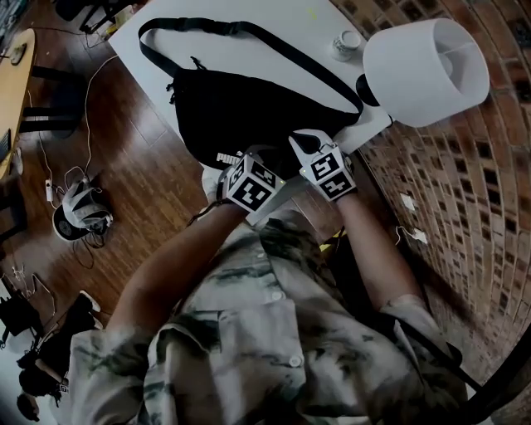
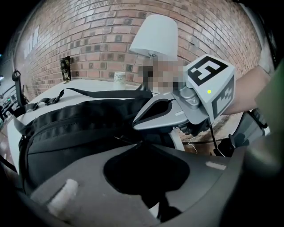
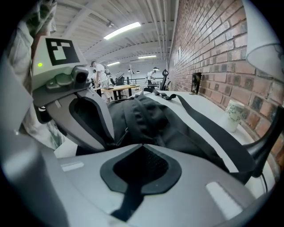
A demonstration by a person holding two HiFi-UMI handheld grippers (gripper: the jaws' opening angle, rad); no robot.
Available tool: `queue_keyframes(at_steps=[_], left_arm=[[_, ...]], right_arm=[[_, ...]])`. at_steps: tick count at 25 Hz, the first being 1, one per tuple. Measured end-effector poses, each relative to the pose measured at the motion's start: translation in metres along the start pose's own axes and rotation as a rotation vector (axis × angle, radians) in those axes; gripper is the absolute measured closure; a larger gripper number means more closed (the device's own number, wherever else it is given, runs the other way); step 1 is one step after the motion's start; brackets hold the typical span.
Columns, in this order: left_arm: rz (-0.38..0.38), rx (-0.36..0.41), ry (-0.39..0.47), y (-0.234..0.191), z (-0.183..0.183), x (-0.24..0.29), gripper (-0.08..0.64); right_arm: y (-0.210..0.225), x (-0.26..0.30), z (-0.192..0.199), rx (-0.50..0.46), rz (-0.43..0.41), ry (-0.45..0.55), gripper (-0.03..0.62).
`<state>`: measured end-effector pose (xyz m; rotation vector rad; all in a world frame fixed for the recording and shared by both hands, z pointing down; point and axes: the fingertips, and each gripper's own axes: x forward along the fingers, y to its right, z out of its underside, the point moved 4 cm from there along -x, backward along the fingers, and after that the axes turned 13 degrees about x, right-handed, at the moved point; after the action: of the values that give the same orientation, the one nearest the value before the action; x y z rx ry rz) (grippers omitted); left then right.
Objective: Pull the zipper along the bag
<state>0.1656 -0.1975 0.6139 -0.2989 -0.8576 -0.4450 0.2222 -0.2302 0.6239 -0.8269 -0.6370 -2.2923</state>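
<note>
1. Black fabric bag (image 1: 249,108) lies flat on the white counter (image 1: 282,25), its strap (image 1: 241,31) looped out toward 12 o'clock.
2. At the bag's 6 o'clock edge, the left gripper (image 2: 140,142) has its jaws drawn nearly together, pinching the fabric there.
3. Just beside it, toward 5 o'clock, the right gripper (image 3: 141,144) has its jaws closed on the bag's fabric.
4. Beyond, a white lamp (image 1: 427,70) stands at 3 o'clock and a cup (image 1: 347,43) at 1 o'clock.

Right tool (image 3: 142,144) has its jaws pinched together on the near edge of the black bag (image 3: 151,117), which is lying on the white tabletop (image 3: 208,104). Left tool (image 3: 111,139) noses into the bag just beside it. Patterned cup (image 3: 234,116) sits over by the brick wall (image 3: 208,53).
</note>
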Motion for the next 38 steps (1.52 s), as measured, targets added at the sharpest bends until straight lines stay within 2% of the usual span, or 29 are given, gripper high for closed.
queue_keyframes(at_steps=[4, 11, 15, 18, 22, 25, 30, 34, 38], left_arm=[[0.019, -0.05, 0.026, -0.002, 0.005, -0.012, 0.529], [0.009, -0.077, 0.07, -0.026, 0.015, -0.044, 0.542], [0.023, -0.091, 0.087, -0.05, 0.029, -0.065, 0.546], [0.073, -0.06, 0.1, -0.063, 0.03, -0.069, 0.549], [0.168, -0.024, 0.11, -0.078, 0.031, -0.071, 0.549], [0.248, -0.037, 0.114, -0.091, 0.038, -0.074, 0.551], [0.383, -0.075, 0.17, -0.102, 0.043, -0.07, 0.554], [0.453, -0.042, 0.184, -0.106, 0.04, -0.069, 0.554], [0.491, -0.006, 0.178, -0.112, 0.041, -0.07, 0.556]], right_arm=[[0.0, -0.001, 0.001, 0.001, 0.004, -0.006, 0.589], [0.003, 0.0, -0.001, 0.015, 0.043, -0.036, 0.589], [-0.003, 0.004, 0.0, 0.072, 0.071, -0.067, 0.589], [-0.001, 0.002, 0.001, 0.113, 0.107, -0.085, 0.589], [-0.001, 0.001, 0.001, 0.086, 0.162, -0.115, 0.589], [-0.003, 0.002, 0.002, 0.118, 0.197, -0.134, 0.589], [-0.004, 0.004, 0.001, 0.152, 0.265, -0.185, 0.589], [-0.002, 0.005, 0.0, 0.169, 0.318, -0.204, 0.589], [-0.006, 0.006, 0.001, 0.18, 0.346, -0.221, 0.589]])
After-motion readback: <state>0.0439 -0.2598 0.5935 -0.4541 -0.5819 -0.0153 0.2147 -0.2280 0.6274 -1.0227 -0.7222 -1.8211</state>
